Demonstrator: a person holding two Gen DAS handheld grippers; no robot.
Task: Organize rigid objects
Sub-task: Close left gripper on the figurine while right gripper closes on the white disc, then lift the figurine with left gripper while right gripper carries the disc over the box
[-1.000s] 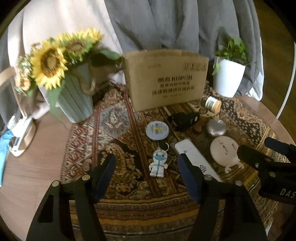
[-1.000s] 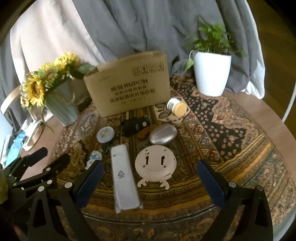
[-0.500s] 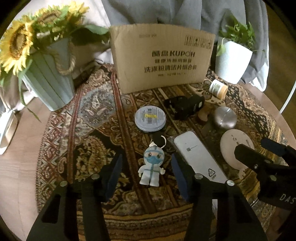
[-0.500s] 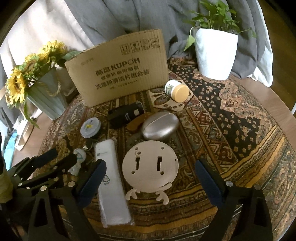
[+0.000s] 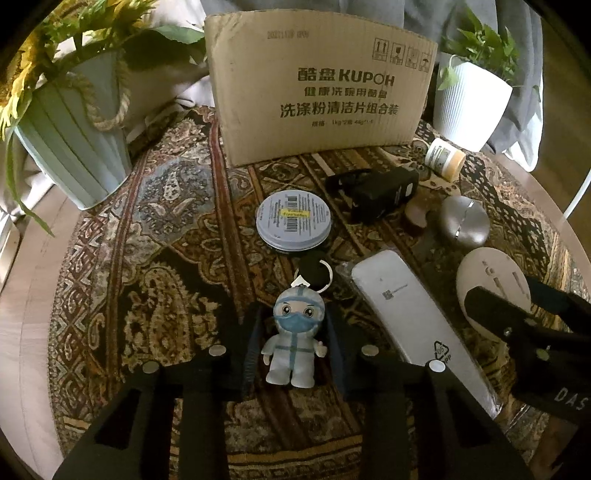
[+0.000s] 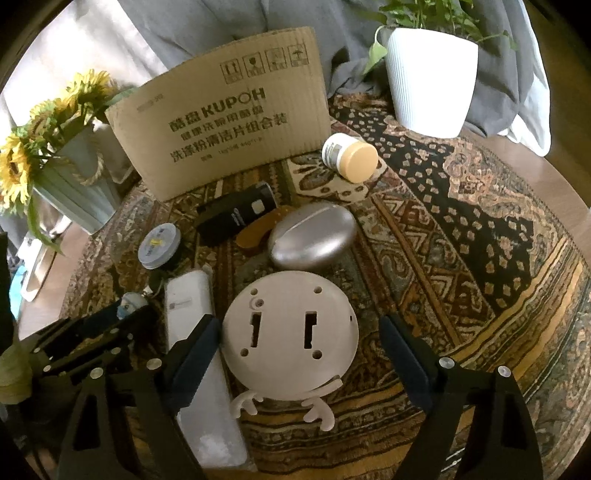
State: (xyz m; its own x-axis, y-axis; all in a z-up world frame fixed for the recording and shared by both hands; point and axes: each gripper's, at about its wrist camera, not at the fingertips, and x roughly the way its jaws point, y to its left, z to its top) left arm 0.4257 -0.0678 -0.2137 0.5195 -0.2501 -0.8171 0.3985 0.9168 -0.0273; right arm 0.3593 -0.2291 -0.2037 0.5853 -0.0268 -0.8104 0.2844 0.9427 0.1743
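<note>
Patterned rug (image 5: 166,258) covering our round counter (image 6: 561,184), cardboard box (image 5: 317,85) upright at its far edge, our right hand-held gripper (image 6: 299,354) spread wide around the round white disc (image 6: 291,332), our left hand-held gripper (image 5: 293,347) narrowed beside the doll keychain (image 5: 293,343), near the counter's front, contact unclear.

A big rug (image 5: 155,236) with swirly brown and gold patterns covers the round wooden table (image 5: 29,295); a pale green pot (image 5: 70,147) full of yellow sunflowers (image 6: 14,170) stands at its left edge; a white ribbed pot (image 6: 430,81) with a leafy green plant (image 5: 480,48) stands far back on the right; grey and white curtains (image 6: 229,26) hang behind.
</note>
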